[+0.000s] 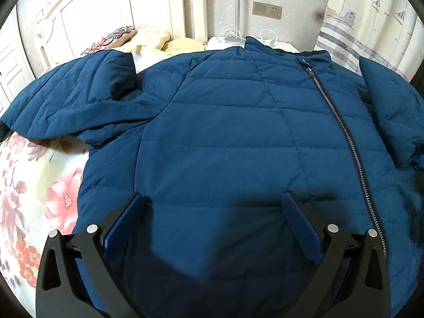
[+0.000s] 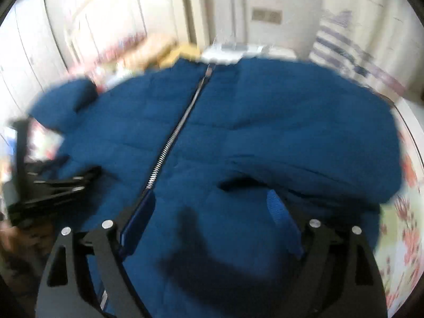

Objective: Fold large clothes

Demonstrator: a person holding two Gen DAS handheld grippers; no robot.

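Observation:
A large blue quilted jacket (image 1: 225, 137) lies flat on the bed, front up, zipped closed; its zipper (image 1: 341, 122) runs down the right part of the left wrist view. Its left sleeve (image 1: 69, 100) is bent back over itself; the other sleeve (image 1: 392, 111) lies folded at the right. My left gripper (image 1: 212, 206) is open and empty over the lower front of the jacket. In the blurred right wrist view the jacket (image 2: 265, 122) fills the middle, and my right gripper (image 2: 212, 206) is open and empty above its hem. The left gripper (image 2: 55, 185) shows there at the left.
The bed has a floral sheet (image 1: 34, 185) with pillows (image 1: 132, 37) at a white headboard (image 1: 106, 8). A white nightstand (image 1: 228, 43) with cables stands behind the collar. A patterned curtain (image 1: 371, 21) hangs at the right.

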